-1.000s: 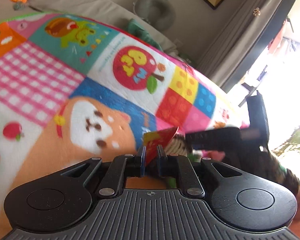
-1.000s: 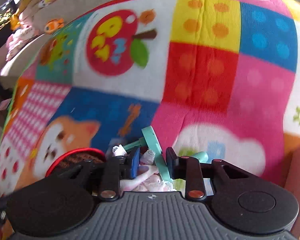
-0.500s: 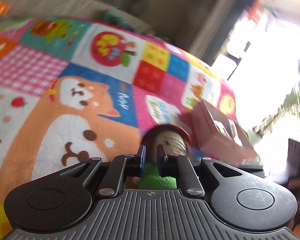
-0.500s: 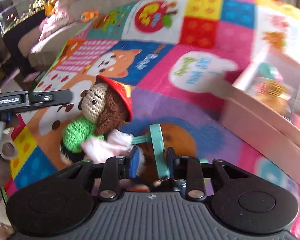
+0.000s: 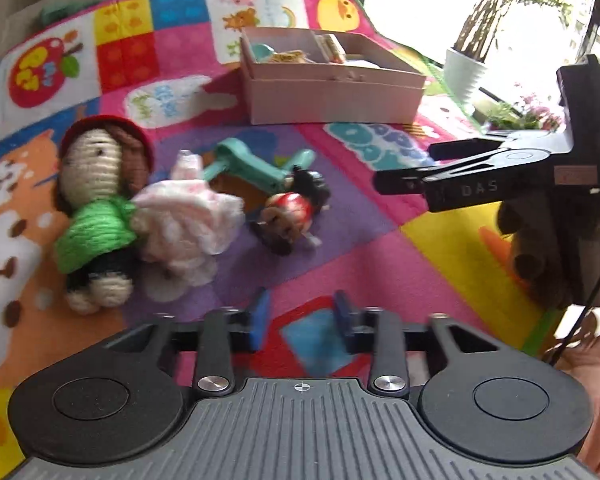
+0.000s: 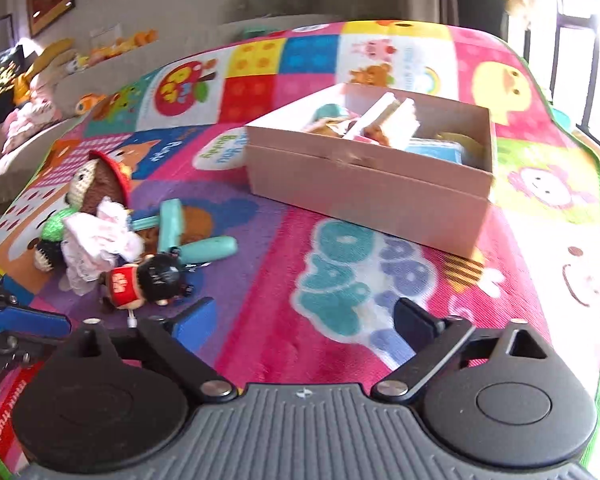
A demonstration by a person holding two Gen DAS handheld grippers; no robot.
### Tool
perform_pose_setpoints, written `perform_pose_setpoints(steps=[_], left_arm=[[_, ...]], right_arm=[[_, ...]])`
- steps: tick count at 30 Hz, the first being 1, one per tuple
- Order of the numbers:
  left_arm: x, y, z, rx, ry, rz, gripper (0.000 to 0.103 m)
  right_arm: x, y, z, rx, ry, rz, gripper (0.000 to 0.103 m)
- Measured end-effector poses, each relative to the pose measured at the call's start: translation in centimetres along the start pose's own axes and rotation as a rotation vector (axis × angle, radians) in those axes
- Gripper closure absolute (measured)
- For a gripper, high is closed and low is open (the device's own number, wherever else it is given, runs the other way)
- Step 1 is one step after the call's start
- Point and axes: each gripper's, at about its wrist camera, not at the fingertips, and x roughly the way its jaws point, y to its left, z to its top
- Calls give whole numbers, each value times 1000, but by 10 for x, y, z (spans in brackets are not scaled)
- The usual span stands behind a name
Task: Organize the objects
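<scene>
Both grippers are hovering released and empty — the left gripper (image 5: 300, 316) and right gripper (image 6: 304, 320) — above the colourful patchwork play mat (image 6: 380, 280). The crocheted green-sweater doll (image 5: 96, 208), frilly pink cloth (image 5: 188, 224), teal plastic toy (image 5: 256, 164) and small red-shirted figurine (image 6: 144, 280) are lying together, near the open pink cardboard box (image 6: 364, 184).

crocheted yarn doll (image 5: 96, 204), matt cardboard box (image 6: 370, 184)
</scene>
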Motion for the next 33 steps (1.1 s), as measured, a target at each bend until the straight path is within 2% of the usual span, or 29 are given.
perform_pose_setpoints(steps=[1,3,4,5,7,9,12,14,16,17,21,23,25,27,28,29,33], left_arm=[[2,-4,1,13,8,-10,34],[7,-15,1,68,25,-11,20],[8,-22,1,93,28,-3,17],[8,-24,1,101,27,3,18],[0,-22,5,89,5,-12,26],[-22,-15,12,67,-73,2,26],[-54,13,26,-26,-217,90,26],[-58,42,33,-127,-249,177,26],[-50,70,39,-217,-245,227,27],[-44,81,41,-242,-225,222,27],[-7,102,45,-265,-110,212,27],[11,109,44,-275,-75,250,26],[21,120,42,-318,-77,259,28],[20,128,39,-363,-116,247,30],[19,130,38,-380,-126,240,36],[17,131,37,-394,-134,232,37],[7,133,23,-422,-165,199,40]], right_arm=[[1,-4,1,28,-5,7,4],[1,-11,1,70,-21,15,0],[2,-13,1,85,-19,19,0],[3,-16,0,100,-11,29,0],[4,-20,0,127,-6,37,0],[3,-23,0,143,-7,44,0],[3,-22,0,139,-9,45,0],[4,-21,0,135,-7,42,0],[4,-20,0,133,-9,39,0],[3,-20,0,133,-10,39,0],[4,-18,0,129,-8,29,0],[4,-17,0,124,-8,26,0],[4,-16,0,117,-4,24,0],[4,-14,0,101,-1,23,0],[3,-11,0,86,-4,24,0],[2,-7,1,64,-9,29,0],[3,17,3,-12,7,125,0]])
